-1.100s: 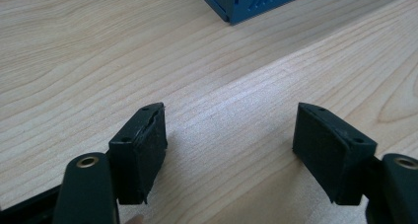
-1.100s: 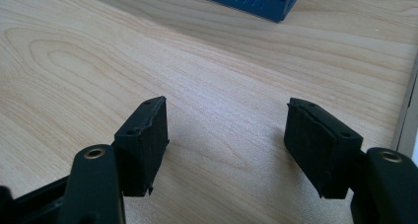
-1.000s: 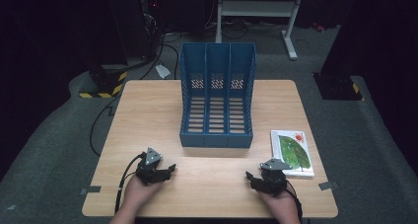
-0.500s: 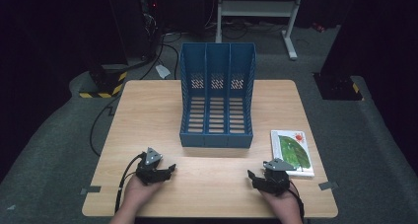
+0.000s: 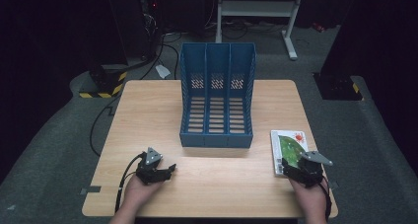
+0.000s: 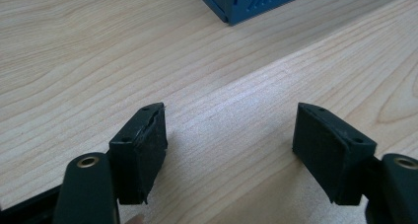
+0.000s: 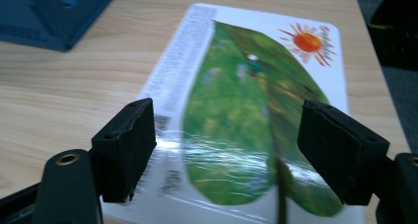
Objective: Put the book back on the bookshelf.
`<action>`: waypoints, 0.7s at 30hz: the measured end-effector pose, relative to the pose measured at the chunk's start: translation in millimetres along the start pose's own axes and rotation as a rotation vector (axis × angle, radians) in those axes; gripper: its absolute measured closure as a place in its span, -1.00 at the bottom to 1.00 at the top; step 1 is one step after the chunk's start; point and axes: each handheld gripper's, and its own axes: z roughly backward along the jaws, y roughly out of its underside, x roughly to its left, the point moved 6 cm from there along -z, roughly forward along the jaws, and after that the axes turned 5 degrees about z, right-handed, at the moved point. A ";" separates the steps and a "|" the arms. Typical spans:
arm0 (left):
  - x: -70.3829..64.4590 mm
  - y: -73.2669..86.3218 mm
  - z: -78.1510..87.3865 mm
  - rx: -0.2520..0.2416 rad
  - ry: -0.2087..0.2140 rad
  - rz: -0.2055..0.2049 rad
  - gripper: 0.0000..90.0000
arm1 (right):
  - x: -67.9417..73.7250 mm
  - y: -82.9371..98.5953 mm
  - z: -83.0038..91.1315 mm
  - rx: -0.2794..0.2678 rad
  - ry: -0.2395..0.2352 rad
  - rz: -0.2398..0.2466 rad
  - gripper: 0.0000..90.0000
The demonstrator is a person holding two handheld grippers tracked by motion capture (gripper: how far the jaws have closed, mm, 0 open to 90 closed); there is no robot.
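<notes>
In the high view, the left gripper (image 5: 158,168) is held low at about seven o'clock on the wooden table (image 5: 148,115), its jaws turned toward three o'clock, while the right gripper (image 5: 301,170) is held at about five o'clock over the near end of a book (image 5: 290,144) that lies flat by the table's right edge. A blue file rack (image 5: 217,105) with three compartments is seen standing at the table's centre, just left of the book and apart from it. Grey carpet, a black-and-yellow striped block at ten o'clock and a white metal frame at twelve o'clock are seen around the table in a dark room. In the left gripper view, the left gripper (image 6: 229,135) is shown with its jaws spread wide over bare wood, with a corner of the rack (image 6: 246,2) at twelve o'clock. In the right gripper view, the right gripper (image 7: 226,145) is shown with its jaws released, and the book's (image 7: 236,110) glossy cover is revealed: a large green leaf, an orange sun at one o'clock and printed text down its left margin.
</notes>
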 end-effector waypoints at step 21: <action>-0.7 0.7 0.4 -0.001 0.001 0.007 -0.35 | -43.8 -3.6 -35.8 0.072 -0.061 -0.205 -0.48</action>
